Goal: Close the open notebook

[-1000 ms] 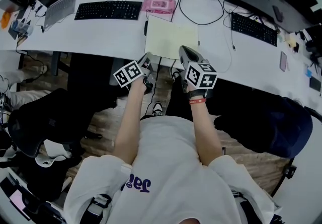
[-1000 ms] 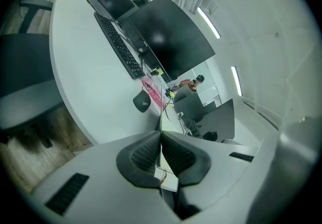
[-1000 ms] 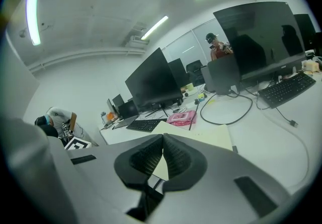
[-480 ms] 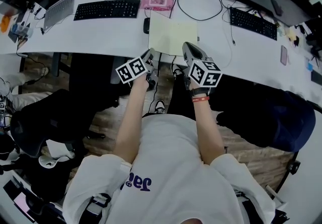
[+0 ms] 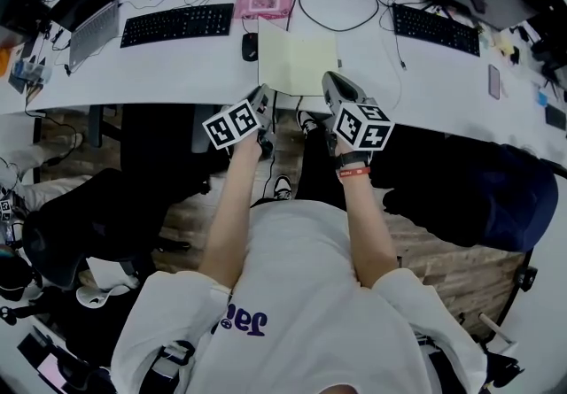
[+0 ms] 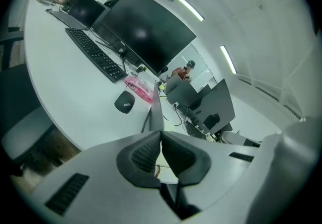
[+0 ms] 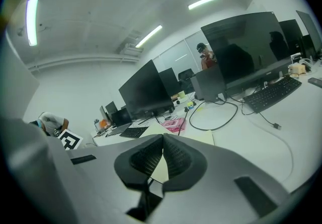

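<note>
Surface: a long white desk point(image 5: 177, 65), smooth and gently curved, is carrying black monitors, black keyboards and looped black cables.
Landmark: a black computer mouse point(image 5: 250, 47), rounded and matte, is sitting near the desk's front rim.
Notebook: the notebook point(image 5: 299, 60) is lying just right of the mouse, showing a flat, pale yellow, unmarked paper page with square corners.
Heading: its left edge is running from the front rim away toward the monitors, beside the mouse. The outline is looking almost square, so no long axis is standing out.
Pink case: a flat rectangular pink case point(image 5: 263, 4) is lying just behind the mouse.
Left gripper: the left gripper point(image 5: 262, 98), grey plastic with ribbed black pads, is hovering in front of the mouse at the notebook's near left corner. Its jaws are closing tip to tip. A thin grey edge is rising from where they meet, and whether they are pinching it is unclear.
Right gripper: the right gripper point(image 5: 327, 80) is hovering farther right of the mouse, over the notebook's near right corner, its jaws pressing together on nothing.
</note>
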Demonstrator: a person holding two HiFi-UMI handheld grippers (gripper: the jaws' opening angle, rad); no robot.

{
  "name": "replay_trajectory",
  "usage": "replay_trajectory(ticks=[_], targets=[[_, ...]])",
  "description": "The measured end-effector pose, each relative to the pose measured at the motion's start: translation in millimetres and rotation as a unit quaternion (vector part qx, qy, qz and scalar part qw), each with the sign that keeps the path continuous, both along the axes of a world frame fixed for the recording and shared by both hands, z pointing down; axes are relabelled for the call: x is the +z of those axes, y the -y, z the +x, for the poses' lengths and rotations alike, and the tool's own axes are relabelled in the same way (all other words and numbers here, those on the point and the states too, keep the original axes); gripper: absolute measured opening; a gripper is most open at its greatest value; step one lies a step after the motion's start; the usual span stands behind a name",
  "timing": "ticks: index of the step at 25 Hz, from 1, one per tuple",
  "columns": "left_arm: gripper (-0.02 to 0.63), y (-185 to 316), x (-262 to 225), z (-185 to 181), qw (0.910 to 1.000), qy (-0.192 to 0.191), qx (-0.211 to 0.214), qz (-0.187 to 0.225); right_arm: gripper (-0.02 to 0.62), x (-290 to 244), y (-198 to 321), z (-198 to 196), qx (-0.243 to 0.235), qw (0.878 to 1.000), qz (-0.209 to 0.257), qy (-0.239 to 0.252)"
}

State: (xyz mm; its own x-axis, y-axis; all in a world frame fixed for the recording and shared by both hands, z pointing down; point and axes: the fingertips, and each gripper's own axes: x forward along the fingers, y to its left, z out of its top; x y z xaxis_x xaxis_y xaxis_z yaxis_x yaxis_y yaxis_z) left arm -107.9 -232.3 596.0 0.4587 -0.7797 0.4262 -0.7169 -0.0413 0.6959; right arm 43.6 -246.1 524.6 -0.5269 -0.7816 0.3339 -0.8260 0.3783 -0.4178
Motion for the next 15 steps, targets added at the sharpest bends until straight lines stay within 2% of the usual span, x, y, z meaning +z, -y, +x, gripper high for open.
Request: replay_trajectory(ticks=[11, 15], targets=[[0.028, 0, -7, 15, 0.9991, 0.03, 0.025, 0.013, 0.014, 4, -1, 1, 0.002, 1.0, -0.002, 0.005], [0.028, -1, -11, 22, 0.9978, 0.051, 0.038, 0.021, 0.014, 3, -2, 2, 0.003, 1.0, 0.002, -0.007]])
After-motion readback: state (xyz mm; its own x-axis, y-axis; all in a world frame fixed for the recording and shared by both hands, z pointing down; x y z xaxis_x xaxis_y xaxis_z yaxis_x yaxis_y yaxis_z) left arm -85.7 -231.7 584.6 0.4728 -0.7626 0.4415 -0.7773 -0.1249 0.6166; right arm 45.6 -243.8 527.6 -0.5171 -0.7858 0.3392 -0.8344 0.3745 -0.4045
